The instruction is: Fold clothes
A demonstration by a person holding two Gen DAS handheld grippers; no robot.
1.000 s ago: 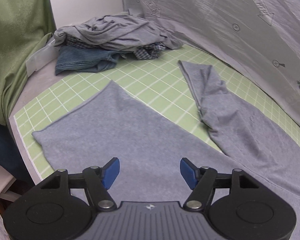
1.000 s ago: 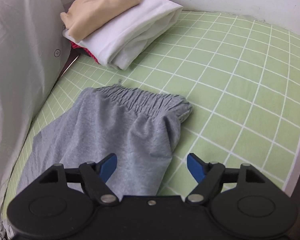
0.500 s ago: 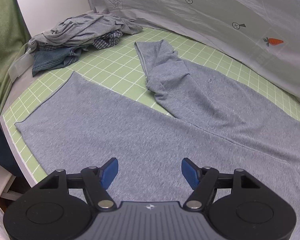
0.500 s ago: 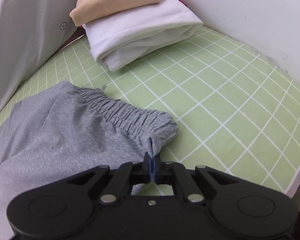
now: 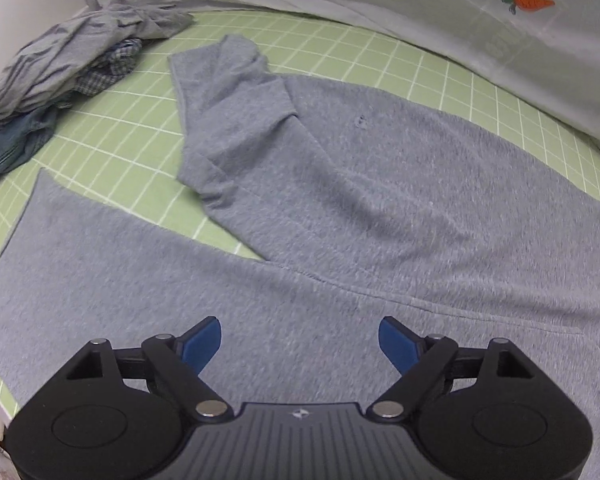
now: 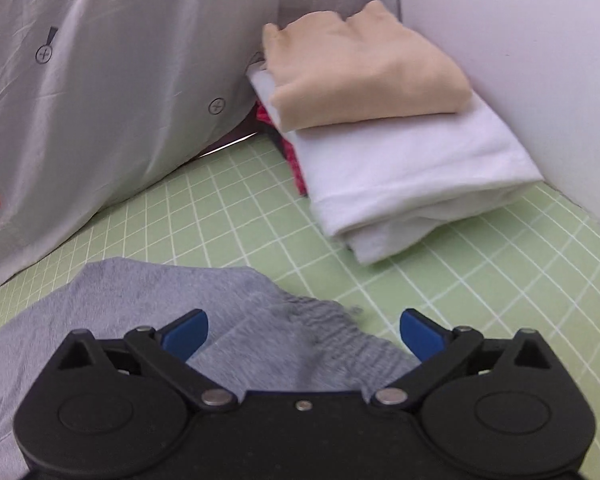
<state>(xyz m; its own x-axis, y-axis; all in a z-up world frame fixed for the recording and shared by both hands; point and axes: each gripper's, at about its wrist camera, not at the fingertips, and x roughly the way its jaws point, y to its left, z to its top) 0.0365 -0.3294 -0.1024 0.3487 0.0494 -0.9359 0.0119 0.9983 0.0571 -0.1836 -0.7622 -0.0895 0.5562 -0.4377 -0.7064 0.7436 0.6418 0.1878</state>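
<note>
Grey sweatpants [image 5: 380,200] lie spread on the green grid mat [image 5: 132,136], one leg reaching left, the other folded back on itself at the far end. My left gripper [image 5: 300,342] is open and empty just above the near leg. In the right wrist view the elastic waistband [image 6: 320,320] lies folded over onto the grey cloth. My right gripper [image 6: 304,332] is open above the waistband, holding nothing.
A heap of unfolded clothes [image 5: 72,64] sits at the mat's far left. A folded stack, beige on white [image 6: 380,120], sits at the far right by the wall. A grey printed sheet [image 6: 100,80] hangs along the back edge.
My right gripper, shut on the waistband corner half a second ago, has let go and opened; the waistband now lies folded over. My left gripper has moved right along the pants, staying open.
</note>
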